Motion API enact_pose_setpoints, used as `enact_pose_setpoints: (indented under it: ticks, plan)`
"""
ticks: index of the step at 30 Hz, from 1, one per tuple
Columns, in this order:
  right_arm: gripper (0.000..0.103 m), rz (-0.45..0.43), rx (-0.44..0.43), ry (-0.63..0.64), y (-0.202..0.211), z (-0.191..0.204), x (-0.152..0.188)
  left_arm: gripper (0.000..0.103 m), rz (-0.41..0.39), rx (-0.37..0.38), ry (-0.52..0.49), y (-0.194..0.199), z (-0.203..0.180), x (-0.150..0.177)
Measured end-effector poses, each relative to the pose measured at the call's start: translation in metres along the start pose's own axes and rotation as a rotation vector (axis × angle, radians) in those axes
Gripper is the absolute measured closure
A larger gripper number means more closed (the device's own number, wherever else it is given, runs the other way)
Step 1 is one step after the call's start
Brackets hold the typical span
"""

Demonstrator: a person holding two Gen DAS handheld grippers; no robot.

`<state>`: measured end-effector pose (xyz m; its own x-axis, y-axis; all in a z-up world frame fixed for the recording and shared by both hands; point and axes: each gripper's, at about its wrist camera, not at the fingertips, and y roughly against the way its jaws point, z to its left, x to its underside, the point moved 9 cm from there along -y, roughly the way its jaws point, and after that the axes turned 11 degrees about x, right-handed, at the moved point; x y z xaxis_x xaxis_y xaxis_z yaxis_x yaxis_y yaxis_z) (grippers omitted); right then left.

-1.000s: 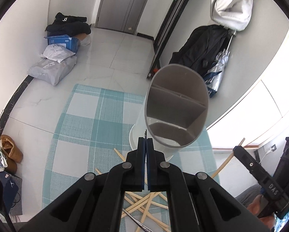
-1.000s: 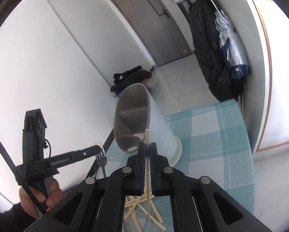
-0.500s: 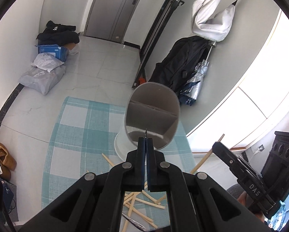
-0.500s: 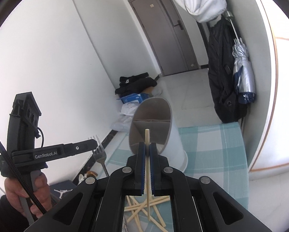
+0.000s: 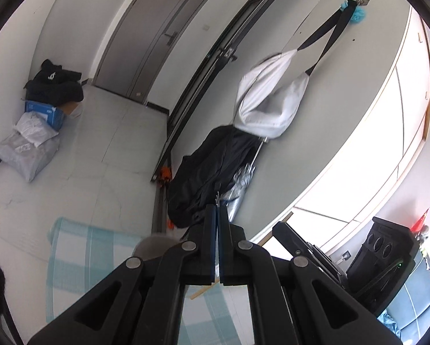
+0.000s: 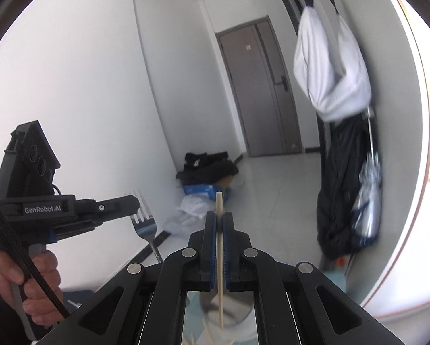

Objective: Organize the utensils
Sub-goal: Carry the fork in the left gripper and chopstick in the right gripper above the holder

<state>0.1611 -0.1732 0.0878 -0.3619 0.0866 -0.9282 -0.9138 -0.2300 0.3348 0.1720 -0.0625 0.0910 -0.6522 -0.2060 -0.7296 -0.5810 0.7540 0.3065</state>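
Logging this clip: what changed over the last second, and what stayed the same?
Both hand-held grippers rose and tilted upward: the grey holder, earlier ahead of them, now sits low at each view's bottom edge. Unchanged: the left hand-held gripper stays shut on the fork, and the right hand-held gripper on the chopstick.

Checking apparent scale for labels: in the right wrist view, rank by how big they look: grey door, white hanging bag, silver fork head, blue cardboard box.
1. Grey door
2. White hanging bag, close to the door in area, so unsure
3. Blue cardboard box
4. Silver fork head, similar to the box; nearness inflates it
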Motion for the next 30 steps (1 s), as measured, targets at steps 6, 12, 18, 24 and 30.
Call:
enact_pose_setpoints:
  ticks: [6, 12, 18, 24, 30]
  plan:
    - [0.099, -0.055, 0.036, 0.028, -0.033, -0.004, -0.027, 0.103, 0.006, 0.007, 0.033, -0.036, 0.025, -0.018]
    - [0.099, -0.036, 0.045, 0.028, -0.065, -0.009, -0.014, 0.103, 0.017, 0.035, 0.089, -0.055, 0.051, -0.014]
    - [0.099, -0.01, 0.042, 0.032, -0.083, -0.015, 0.001, 0.103, 0.039, 0.044, 0.081, -0.071, 0.063, -0.006]
    - [0.099, 0.046, 0.017, 0.04, -0.093, -0.015, 0.021, 0.103, 0.113, 0.064, 0.068, -0.083, 0.064, 0.011]
    - [0.096, 0.125, -0.008, 0.027, -0.101, -0.015, 0.048, 0.103, 0.158, 0.04, 0.107, -0.083, 0.076, 0.02]
